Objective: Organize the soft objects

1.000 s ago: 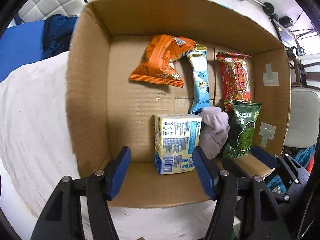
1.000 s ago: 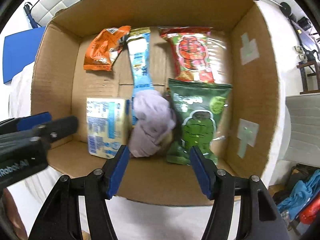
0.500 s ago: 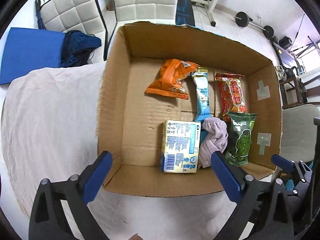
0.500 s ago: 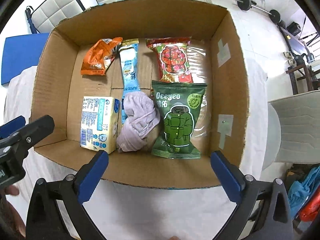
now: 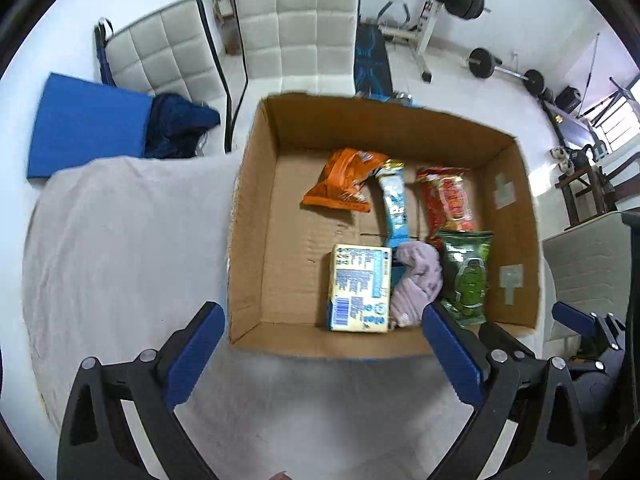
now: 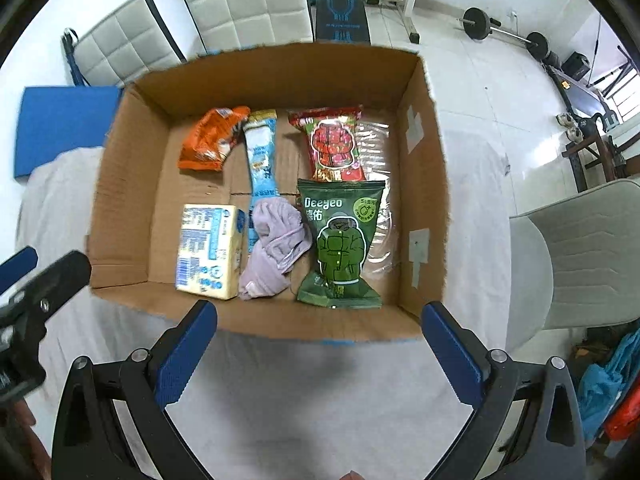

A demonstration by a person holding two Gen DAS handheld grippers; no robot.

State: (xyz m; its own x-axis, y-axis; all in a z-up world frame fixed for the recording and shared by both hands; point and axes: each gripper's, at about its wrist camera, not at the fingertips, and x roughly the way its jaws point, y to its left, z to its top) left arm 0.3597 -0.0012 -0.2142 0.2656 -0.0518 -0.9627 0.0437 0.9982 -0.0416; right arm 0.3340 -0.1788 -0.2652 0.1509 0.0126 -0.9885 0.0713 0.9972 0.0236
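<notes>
An open cardboard box point(image 5: 248, 240) point(image 6: 424, 160) stands on a white cloth. In it lie an orange snack bag point(image 5: 340, 184) point(image 6: 212, 140), a light blue packet point(image 5: 394, 204) point(image 6: 262, 152), a red packet point(image 5: 450, 200) point(image 6: 334, 144), a green Deeyeo packet point(image 5: 466, 276) point(image 6: 340, 240), a yellow tissue pack point(image 5: 360, 288) point(image 6: 208, 244) and a crumpled lilac cloth point(image 5: 416, 280) point(image 6: 276, 244). My left gripper point(image 5: 320, 352) is open and empty, above the box's near edge. My right gripper point(image 6: 320, 352) is open and empty, also near that edge.
The white cloth point(image 5: 120, 260) covers the table to the left of the box. White padded chairs point(image 5: 296, 28) stand behind, with a blue pad point(image 5: 88, 128) and dark blue fabric point(image 5: 180, 124). A grey chair point(image 6: 580, 252) is at the right. Gym weights point(image 5: 500, 68) lie on the floor.
Both grippers have pulled back and up from the box and opened wider. The items in the box have not moved.
</notes>
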